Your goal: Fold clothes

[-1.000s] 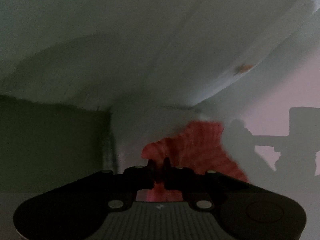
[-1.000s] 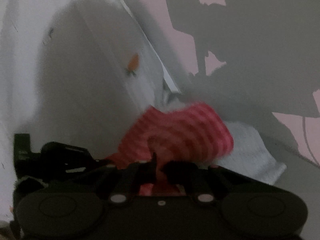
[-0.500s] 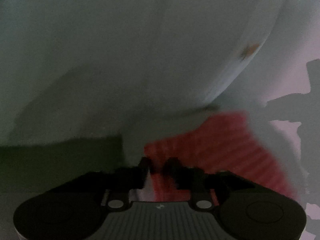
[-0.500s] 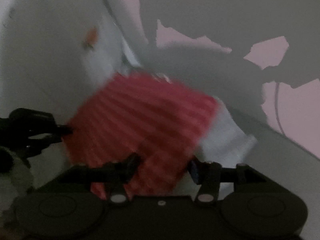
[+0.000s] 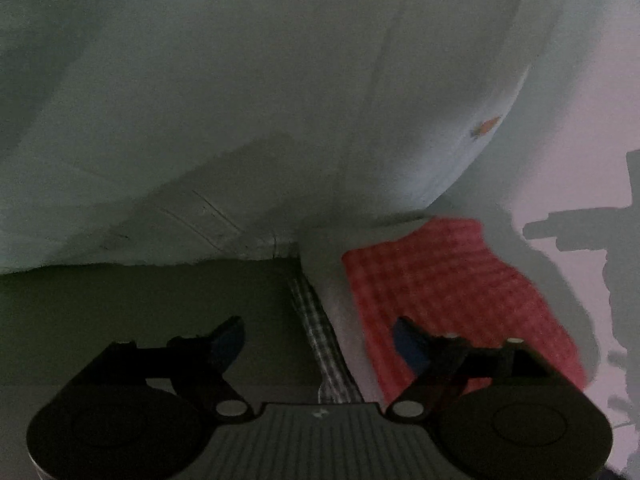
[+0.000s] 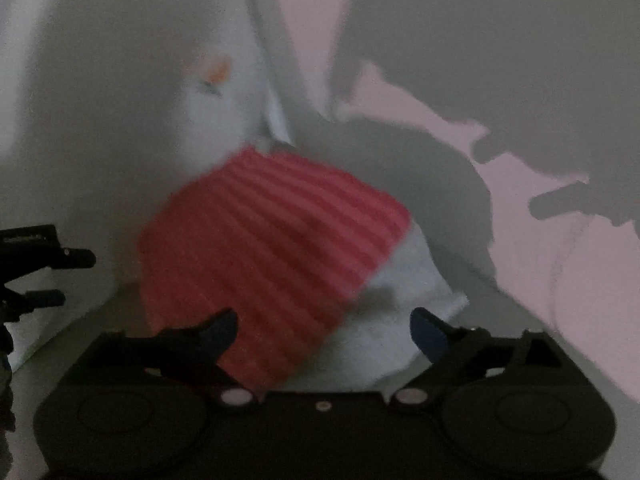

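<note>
A white garment (image 5: 280, 100) with a small orange mark (image 5: 486, 126) lies spread on the surface, its red-and-white striped ribbed cuff (image 5: 452, 300) close in front of both grippers. My left gripper (image 5: 318, 336) is open and empty, with the cuff by its right finger. In the right wrist view the same garment (image 6: 120, 120) and cuff (image 6: 272, 256) show. My right gripper (image 6: 324, 330) is open, with the cuff and a white fold (image 6: 400, 316) lying just ahead between its fingers. The left gripper's fingers (image 6: 48, 264) show at the left edge.
A dark olive surface (image 5: 140, 308) lies under the left gripper, with a checked fabric strip (image 5: 320, 340) along its edge. A pale pink surface (image 6: 540, 240) with heavy shadows of the grippers lies to the right.
Both grippers were shut on the red striped cuff a second ago. Both have opened and let it go. The cuff now lies flat on the white garment.
</note>
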`<state>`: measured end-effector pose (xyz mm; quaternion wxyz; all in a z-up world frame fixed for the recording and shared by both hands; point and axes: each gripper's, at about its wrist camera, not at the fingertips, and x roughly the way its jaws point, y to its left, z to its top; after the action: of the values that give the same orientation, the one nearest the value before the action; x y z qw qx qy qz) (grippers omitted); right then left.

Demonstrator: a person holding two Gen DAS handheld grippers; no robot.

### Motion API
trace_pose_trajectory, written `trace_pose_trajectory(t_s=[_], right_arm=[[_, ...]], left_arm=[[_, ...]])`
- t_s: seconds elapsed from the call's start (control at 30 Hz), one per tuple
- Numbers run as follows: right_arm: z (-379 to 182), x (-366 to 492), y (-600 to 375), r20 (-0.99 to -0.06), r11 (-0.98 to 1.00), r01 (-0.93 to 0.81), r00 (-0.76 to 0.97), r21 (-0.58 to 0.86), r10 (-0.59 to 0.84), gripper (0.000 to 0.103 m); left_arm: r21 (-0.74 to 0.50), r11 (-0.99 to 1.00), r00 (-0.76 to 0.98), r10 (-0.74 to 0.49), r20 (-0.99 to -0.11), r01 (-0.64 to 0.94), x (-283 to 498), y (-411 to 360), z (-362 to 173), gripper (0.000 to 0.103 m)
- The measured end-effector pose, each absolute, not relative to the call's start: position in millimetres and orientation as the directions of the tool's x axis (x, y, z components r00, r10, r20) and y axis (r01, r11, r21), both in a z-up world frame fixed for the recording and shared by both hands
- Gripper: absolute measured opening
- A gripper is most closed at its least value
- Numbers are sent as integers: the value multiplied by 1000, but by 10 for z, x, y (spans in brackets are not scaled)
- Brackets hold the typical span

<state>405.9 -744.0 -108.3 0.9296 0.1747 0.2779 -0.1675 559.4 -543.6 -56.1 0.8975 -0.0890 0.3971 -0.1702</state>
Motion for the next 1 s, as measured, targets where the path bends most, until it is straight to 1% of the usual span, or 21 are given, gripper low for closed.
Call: trace_pose_trajectory(t_s=[0.07, 0.13, 0.2, 0.33, 0.43, 0.5, 0.6, 0.67, 0.73, 0.87, 0.93, 1.0], right_arm=[[-923, 3973, -7274, -520, 919, 334, 834, 209, -185, 101], [-752, 3879, -7027, -468, 958, 226, 876, 176, -120, 102], [-605, 3768, -6752, -431, 980, 142, 900, 137, -70, 102], [-385, 3475, -6182, -387, 992, -3, 921, 126, 52, 102], [-275, 3198, -5753, -362, 987, -100, 922, 127, 140, 102], [-216, 2969, -5431, -347, 980, -158, 918, 118, 190, 103], [-189, 2562, -4958, -336, 975, -199, 916, 97, 221, 103], [-181, 2294, -4669, -331, 973, -214, 915, 89, 232, 102], [-184, 2031, -4425, -330, 973, -212, 915, 93, 231, 102], [-153, 1546, -4038, -334, 966, -201, 910, 165, 247, 102], [-123, 1301, -3842, -325, 961, -203, 910, 188, 256, 102], [-100, 1074, -3648, -328, 964, -198, 912, 179, 248, 102]], left_arm=[[-268, 922, 641, -386, -663, 278, 5367, -5321, -407, 83], [-229, 920, 672, -389, -631, 318, 5084, -5146, -247, 84], [-184, 925, 716, -374, -589, 332, 4713, -4882, -62, 88], [-88, 958, 814, -278, -510, 272, 3927, -4276, 186, 98], [-22, 979, 866, -188, -463, 201, 3338, -3776, 241, 100], [-9, 985, 881, -159, -446, 174, 3016, -3502, 207, 101], [10, 993, 902, -100, -419, 115, 2521, -3118, 132, 103], [-2, 996, 908, -87, -410, 95, 2230, -2832, 94, 103], [-40, 995, 902, -95, -421, 86, 1982, -2537, 63, 103], [-190, 980, 881, -143, -451, 62, 1547, -2003, 34, 103], [-251, 967, 894, -152, -420, 47, 1283, -1738, 15, 103], [-249, 968, 908, -133, -397, 33, 1039, -1568, 20, 103]])
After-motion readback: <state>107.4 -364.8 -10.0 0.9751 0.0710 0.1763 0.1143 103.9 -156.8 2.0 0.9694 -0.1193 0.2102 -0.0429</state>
